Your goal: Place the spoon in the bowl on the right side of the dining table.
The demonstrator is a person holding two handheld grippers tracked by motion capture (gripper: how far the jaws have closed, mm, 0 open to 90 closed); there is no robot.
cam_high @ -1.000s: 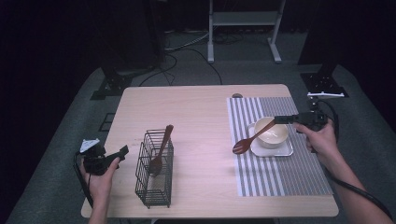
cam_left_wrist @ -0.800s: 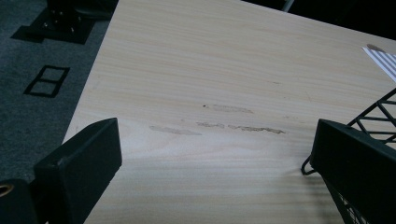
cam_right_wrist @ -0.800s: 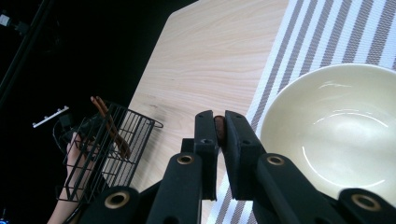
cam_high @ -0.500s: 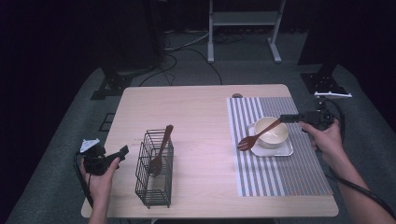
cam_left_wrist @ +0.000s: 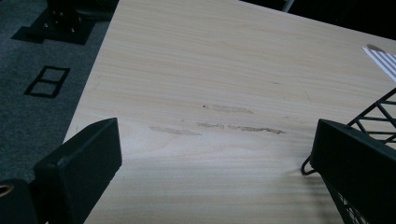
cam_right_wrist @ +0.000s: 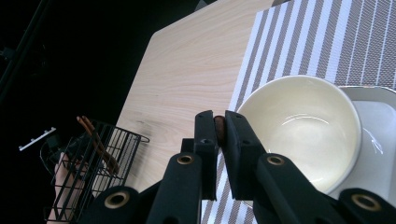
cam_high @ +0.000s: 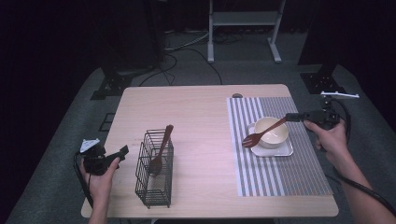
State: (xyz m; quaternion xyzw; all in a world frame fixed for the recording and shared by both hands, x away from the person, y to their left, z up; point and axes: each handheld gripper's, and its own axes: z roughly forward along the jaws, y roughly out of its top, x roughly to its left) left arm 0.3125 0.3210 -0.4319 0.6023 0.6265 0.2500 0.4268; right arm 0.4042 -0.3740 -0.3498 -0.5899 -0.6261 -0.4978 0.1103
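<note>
High view: wooden fork [cam_high: 262,133] is held by its handle end in the right gripper [cam_high: 293,116], jaws pinching the handle. Fork slants down and to the left from the jaws; its tined head sits over the near-left edge of the cream bowl [cam_high: 273,135], above the striped placemat [cam_high: 280,172]. Whether the head touches the bowl rim cannot be told.

Right gripper view: jaws pressed nearly together with the brown handle end [cam_right_wrist: 218,129] clamped between them, right gripper [cam_right_wrist: 218,122] poised over the left rim of the bowl [cam_right_wrist: 303,126]. Bowl is empty and stands on a small white tray [cam_right_wrist: 378,140], which lies on the placemat [cam_right_wrist: 327,37].

Bowl and tray sit toward the left-centre of the placemat, which covers the right side of the tabletop [cam_high: 201,121]. Right hand [cam_high: 331,140] grips the tool from the right table edge.

Black wire basket [cam_high: 154,175] stands on the left-front part of the tabletop, well apart from the bowl. A wooden spoon [cam_high: 161,149] stands in it, leaning, handle upward.

Left gripper [cam_high: 112,156] is held in the left hand [cam_high: 100,177] at the left table edge, just beside the basket. Left gripper view: jaws spread wide, nothing between them but bare tabletop [cam_left_wrist: 224,84]; corner of the basket [cam_left_wrist: 373,116] shows by the right-hand jaw.
</note>
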